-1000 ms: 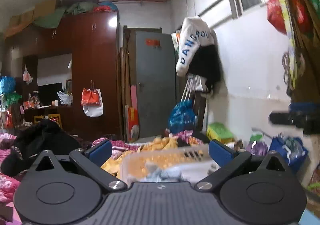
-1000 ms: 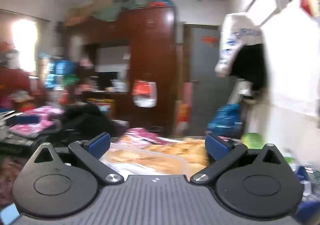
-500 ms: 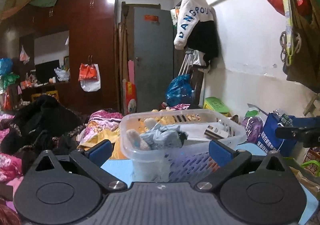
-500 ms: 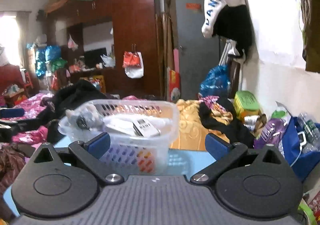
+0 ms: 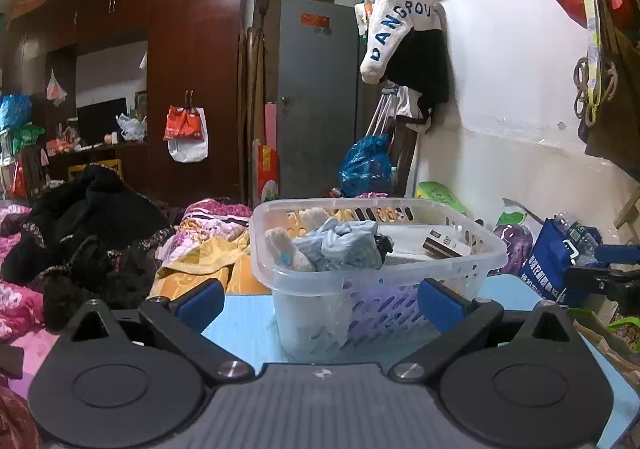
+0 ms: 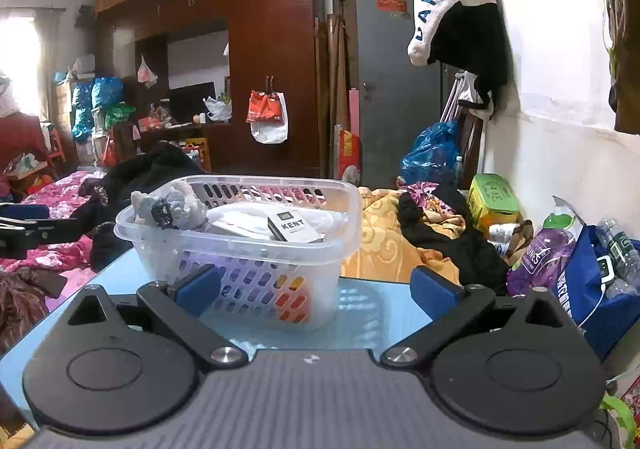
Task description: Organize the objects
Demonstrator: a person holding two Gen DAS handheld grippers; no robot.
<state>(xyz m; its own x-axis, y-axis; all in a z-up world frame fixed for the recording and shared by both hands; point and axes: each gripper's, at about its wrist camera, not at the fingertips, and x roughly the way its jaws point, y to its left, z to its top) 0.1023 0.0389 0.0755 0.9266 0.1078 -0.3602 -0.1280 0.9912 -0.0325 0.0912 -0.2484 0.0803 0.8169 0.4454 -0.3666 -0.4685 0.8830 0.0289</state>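
Note:
A clear plastic basket (image 5: 472, 261) stands on a light blue table (image 5: 240, 309). It holds rolled grey-blue socks (image 5: 340, 245), a soft toy (image 5: 280, 245) and a KENT cigarette box (image 6: 294, 229). In the right wrist view the basket (image 6: 340, 209) sits left of centre, with a grey toy (image 6: 172, 205) in its near left corner. My left gripper (image 5: 320, 297) is open and empty, just in front of the basket. My right gripper (image 6: 316, 287) is open and empty, in front of the basket's right half.
Piles of clothes and bedding (image 5: 100, 225) lie behind the table, with a yellow blanket (image 6: 384, 245) behind the basket. A blue bag with bottles (image 6: 600, 273) stands at the right by the wall. The other gripper shows at the right edge of the left wrist view (image 5: 604, 269).
Both grippers have tilted down and settled level. The basket and blue table have come into view in front of them. Both stay open.

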